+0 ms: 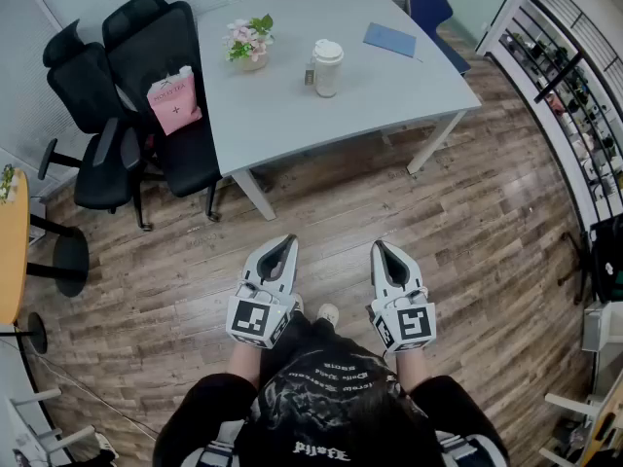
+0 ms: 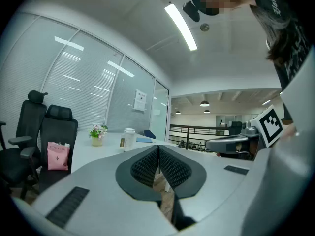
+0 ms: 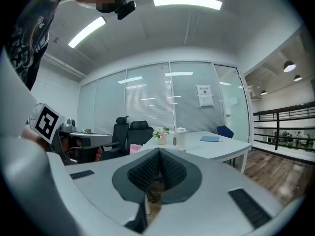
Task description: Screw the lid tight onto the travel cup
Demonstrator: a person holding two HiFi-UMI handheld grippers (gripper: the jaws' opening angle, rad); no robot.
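Observation:
A white travel cup (image 1: 327, 67) with its lid on top stands upright near the middle of the grey table (image 1: 292, 115); it also shows small in the left gripper view (image 2: 129, 137) and the right gripper view (image 3: 181, 138). My left gripper (image 1: 286, 243) and right gripper (image 1: 380, 248) hover side by side over the wooden floor, well short of the table. Both are shut with nothing between their pads, as the left gripper view (image 2: 158, 148) and the right gripper view (image 3: 158, 152) show.
On the table also stand a small flower pot (image 1: 249, 43), a blue booklet (image 1: 389, 39) and a small dark item beside the cup. Two black office chairs (image 1: 146, 86) sit at the table's left, one bearing a pink bag (image 1: 174, 99). Shelving (image 1: 574, 86) lines the right wall.

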